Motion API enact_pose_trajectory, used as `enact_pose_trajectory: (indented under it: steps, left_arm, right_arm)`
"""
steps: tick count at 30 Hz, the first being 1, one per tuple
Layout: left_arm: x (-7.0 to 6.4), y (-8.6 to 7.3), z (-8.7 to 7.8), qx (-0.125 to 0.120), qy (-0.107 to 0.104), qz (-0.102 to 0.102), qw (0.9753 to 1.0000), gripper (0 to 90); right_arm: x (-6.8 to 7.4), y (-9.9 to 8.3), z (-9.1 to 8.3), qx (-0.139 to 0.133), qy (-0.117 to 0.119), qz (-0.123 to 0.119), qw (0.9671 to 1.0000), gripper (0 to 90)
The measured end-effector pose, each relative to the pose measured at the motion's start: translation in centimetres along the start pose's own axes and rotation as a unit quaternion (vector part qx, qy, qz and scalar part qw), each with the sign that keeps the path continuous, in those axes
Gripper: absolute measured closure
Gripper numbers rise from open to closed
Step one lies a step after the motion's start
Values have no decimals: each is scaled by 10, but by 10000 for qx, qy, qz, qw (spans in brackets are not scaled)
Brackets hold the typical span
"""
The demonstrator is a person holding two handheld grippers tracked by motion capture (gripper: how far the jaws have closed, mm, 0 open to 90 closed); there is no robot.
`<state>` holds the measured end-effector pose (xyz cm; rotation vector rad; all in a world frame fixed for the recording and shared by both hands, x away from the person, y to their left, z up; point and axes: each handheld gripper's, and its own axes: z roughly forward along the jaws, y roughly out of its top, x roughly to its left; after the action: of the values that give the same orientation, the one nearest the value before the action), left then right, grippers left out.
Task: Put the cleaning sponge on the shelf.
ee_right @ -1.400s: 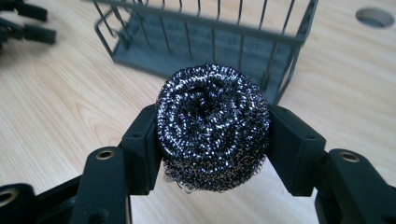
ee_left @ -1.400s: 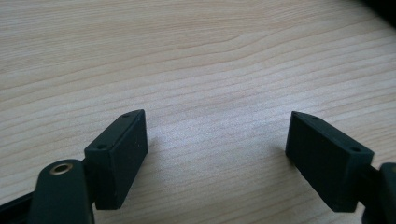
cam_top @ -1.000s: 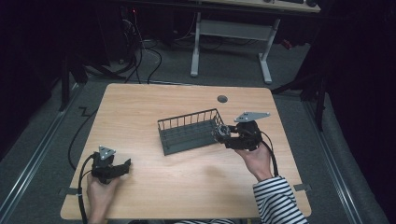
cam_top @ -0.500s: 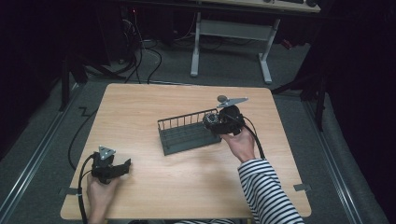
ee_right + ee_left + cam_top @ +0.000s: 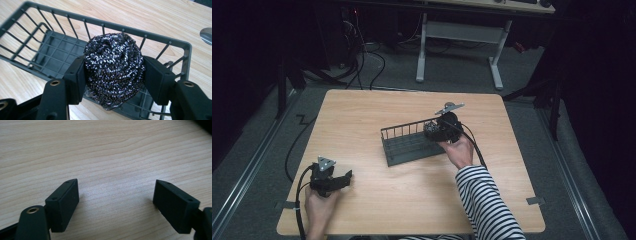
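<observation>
The steel scourer (image 5: 114, 70) is pinched between the right gripper (image 5: 113, 77) fingers, held above the wire basket (image 5: 37, 53); the left gripper (image 5: 115, 202) fingers are spread over the worktop (image 5: 105, 150).

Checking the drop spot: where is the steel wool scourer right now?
The steel wool scourer sits clamped in the right gripper, above the right end of the wire basket.

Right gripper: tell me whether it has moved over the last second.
Yes. In the high view the right gripper, shut on the steel wool scourer, has moved from beside the wire basket's right end toward the far edge and left, over that end.
</observation>
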<state>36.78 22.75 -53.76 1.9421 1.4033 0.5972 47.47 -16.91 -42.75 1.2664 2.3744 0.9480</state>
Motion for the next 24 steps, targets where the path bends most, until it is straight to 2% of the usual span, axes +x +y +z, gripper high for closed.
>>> enact_pose_trajectory:
  steps: [8, 12, 16, 19, 24]
  left_arm:
    - [0, 0, 0, 0, 1, 1, 10000, 213]
    - [0, 0, 0, 0, 1, 0, 10000, 213]
    - [0, 0, 0, 0, 1, 1, 10000, 213]
    - [0, 0, 0, 1, 1, 2, 10000, 213]
    - [0, 0, 0, 0, 2, 3, 10000, 213]
  right_arm:
    - [0, 0, 10, 130, -55, 9, 9999, 405]
    - [2, -1, 20, 336, -96, -31, 9994, 374]
    - [-2, -2, 21, 291, 23, 80, 9995, 356]
    - [-2, -4, 14, 138, 34, 75, 9999, 302]
    - [-3, -7, -2, -112, 53, 22, 9999, 286]
